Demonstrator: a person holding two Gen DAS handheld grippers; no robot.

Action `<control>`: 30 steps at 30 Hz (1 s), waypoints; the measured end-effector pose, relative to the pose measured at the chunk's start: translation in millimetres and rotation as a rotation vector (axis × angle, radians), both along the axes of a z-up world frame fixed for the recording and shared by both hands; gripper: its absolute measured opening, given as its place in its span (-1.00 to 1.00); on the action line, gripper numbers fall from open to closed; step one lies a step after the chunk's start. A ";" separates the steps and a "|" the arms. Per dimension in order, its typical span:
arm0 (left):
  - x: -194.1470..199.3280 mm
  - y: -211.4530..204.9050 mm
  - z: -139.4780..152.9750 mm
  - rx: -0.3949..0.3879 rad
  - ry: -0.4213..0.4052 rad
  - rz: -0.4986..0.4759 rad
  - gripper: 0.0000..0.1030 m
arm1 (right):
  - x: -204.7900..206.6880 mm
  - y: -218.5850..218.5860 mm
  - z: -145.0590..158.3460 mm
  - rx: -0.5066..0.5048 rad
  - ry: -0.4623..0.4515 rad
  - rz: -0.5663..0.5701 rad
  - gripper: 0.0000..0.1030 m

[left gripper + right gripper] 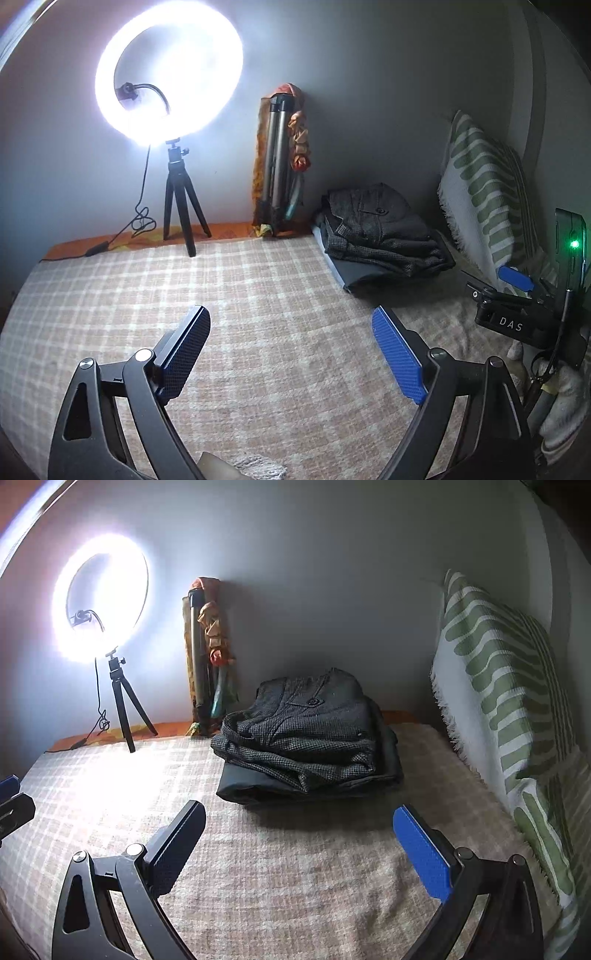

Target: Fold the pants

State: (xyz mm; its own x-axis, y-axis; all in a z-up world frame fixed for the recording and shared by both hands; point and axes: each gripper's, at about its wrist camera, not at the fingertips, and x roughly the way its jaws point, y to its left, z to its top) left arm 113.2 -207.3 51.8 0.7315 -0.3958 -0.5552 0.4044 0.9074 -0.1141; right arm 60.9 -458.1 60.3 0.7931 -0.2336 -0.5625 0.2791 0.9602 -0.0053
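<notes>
Pants (pixel 306 734) lie folded on the blanket (pixel 295 867); I see my left gripper (pixel 291 350) and right gripper (pixel 301 843) spread wide, holding nothing.

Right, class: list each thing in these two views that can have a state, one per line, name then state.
Left hand-held gripper: open, nothing between its fingers.
Right hand-held gripper: open, nothing between its fingers.
Checked pants: folded, lying on top of a stack.
Dark garment: folded, bottom of the stack.
Ring light: switched on, upright on its small tripod.
Silver tripod: collapsed, leaning in the corner.
Striped cushion: propped against the wall.
</notes>
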 end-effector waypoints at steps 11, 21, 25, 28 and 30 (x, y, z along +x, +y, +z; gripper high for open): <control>0.5 -3.5 -3.5 0.035 0.002 0.002 0.74 | 2.5 -2.1 -1.9 0.020 0.002 -0.002 1.00; 0.2 -4.4 -3.8 0.039 -0.003 -0.002 0.74 | 3.5 0.2 -3.9 0.018 0.008 0.004 1.00; -0.8 -5.8 -3.5 0.044 -0.005 -0.007 0.74 | 3.9 -0.5 -4.1 0.021 0.008 0.003 1.00; -1.3 -6.1 -3.2 0.044 -0.007 -0.007 0.74 | 4.0 -0.5 -4.2 0.019 0.010 0.004 1.00; -1.3 -6.1 -3.3 0.044 -0.007 -0.007 0.74 | 3.6 0.0 -4.5 0.019 0.009 0.005 1.00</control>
